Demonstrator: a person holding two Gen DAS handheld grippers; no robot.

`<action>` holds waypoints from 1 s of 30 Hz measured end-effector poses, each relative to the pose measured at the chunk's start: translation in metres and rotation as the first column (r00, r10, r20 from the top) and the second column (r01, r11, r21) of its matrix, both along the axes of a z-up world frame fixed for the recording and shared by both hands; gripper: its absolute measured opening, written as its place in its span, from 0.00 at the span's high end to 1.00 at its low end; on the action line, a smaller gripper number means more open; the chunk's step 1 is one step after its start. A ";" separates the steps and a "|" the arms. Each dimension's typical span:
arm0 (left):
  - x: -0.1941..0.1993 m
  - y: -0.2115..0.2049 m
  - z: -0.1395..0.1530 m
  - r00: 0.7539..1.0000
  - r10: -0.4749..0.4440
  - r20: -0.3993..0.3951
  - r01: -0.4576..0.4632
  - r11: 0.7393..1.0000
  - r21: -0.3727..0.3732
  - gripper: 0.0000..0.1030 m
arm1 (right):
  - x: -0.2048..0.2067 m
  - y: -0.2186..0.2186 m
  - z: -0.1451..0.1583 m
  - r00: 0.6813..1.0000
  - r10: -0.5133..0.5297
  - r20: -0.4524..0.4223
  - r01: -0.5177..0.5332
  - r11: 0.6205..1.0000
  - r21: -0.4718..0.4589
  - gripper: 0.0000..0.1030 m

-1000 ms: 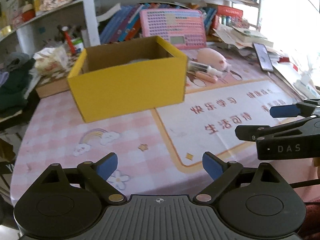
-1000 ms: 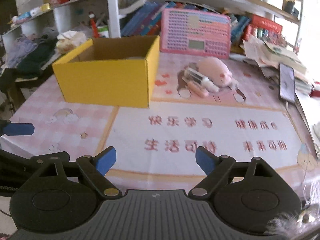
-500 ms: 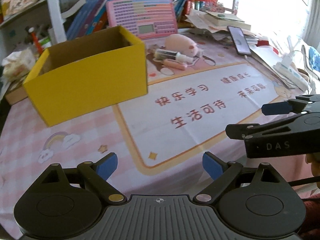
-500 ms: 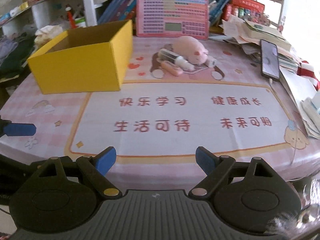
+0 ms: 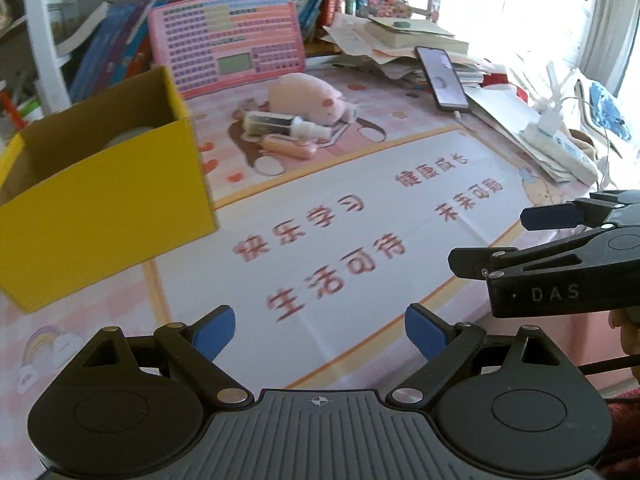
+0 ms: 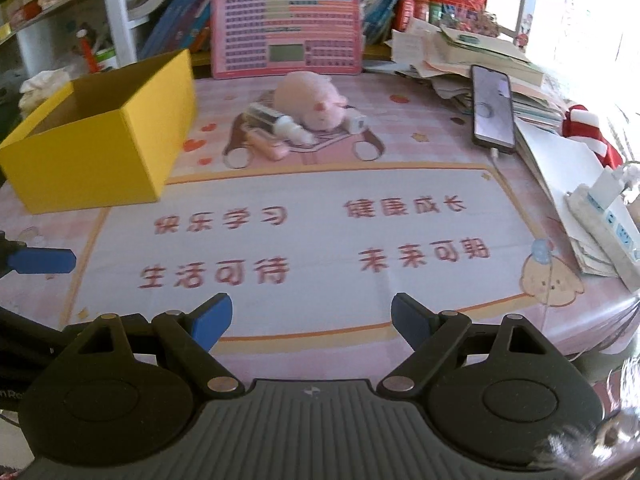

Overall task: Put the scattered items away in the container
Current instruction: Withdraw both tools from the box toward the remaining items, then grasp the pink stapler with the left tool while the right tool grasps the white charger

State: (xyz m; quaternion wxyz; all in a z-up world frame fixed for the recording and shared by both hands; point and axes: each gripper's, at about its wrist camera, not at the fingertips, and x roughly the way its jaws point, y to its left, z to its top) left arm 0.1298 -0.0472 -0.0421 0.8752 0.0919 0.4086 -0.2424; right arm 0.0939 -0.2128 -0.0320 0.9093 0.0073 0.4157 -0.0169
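Both grippers have swung across the counter since the earlier frame: the yellow box (image 5: 100,200) now sits farther toward the left edge of each view, and the cluster of small items lies closer to centre.

Landmark: the yellow box, open-topped, standing on the pink counter (image 6: 320,184). In the left wrist view something pale and round lies inside it, too hidden to tell what.

To the right of the box, near it but apart, lie the scattered items. A pink plush pig (image 6: 310,100) is farthest from the box. A clear spray bottle (image 6: 276,120) lies on its side against the pig, on the box side. A small pink tube (image 6: 268,145) lies just in front of the bottle. A small white object (image 6: 357,123) sits at the pig's far side.

Behind the box and pig a pink keyboard toy (image 6: 286,30) leans upright against the shelf. Well to the right of the box a phone (image 6: 492,106) rests on a stack of papers.

The left gripper (image 5: 320,330) has its fingers released, spread wide with nothing between them, over the printed mat. The right gripper (image 6: 312,320) likewise has its fingers spread and empty.
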 end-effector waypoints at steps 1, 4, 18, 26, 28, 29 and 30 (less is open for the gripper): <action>0.003 -0.005 -0.001 1.000 -0.004 -0.001 0.004 1.000 0.000 0.09 | 0.002 -0.004 0.000 1.000 -0.003 -0.001 0.003 1.000 -0.002 0.16; 0.013 -0.022 -0.001 1.000 -0.015 0.005 0.015 1.000 0.005 0.09 | 0.012 -0.020 -0.001 1.000 -0.014 -0.003 0.014 1.000 -0.004 0.16; 0.099 -0.069 0.008 0.988 0.107 0.108 -0.110 0.994 0.026 0.09 | 0.099 -0.077 0.001 0.998 0.051 0.048 -0.052 0.998 0.019 0.18; 0.150 -0.091 -0.006 0.966 0.248 0.068 -0.252 0.966 0.051 0.10 | 0.166 -0.092 -0.014 0.988 0.149 0.044 -0.149 0.989 0.010 0.31; 0.159 -0.097 -0.011 0.962 0.267 0.062 -0.272 0.960 0.074 0.19 | 0.185 -0.094 -0.019 0.983 0.178 0.037 -0.178 0.984 0.000 0.38; 0.164 -0.100 -0.014 0.960 0.275 0.053 -0.279 0.957 0.082 0.21 | 0.195 -0.094 -0.023 0.981 0.194 0.032 -0.194 0.981 -0.005 0.42; 0.169 -0.103 -0.017 0.958 0.283 0.045 -0.286 0.954 0.088 0.23 | 0.204 -0.095 -0.026 0.978 0.208 0.027 -0.208 0.978 -0.010 0.44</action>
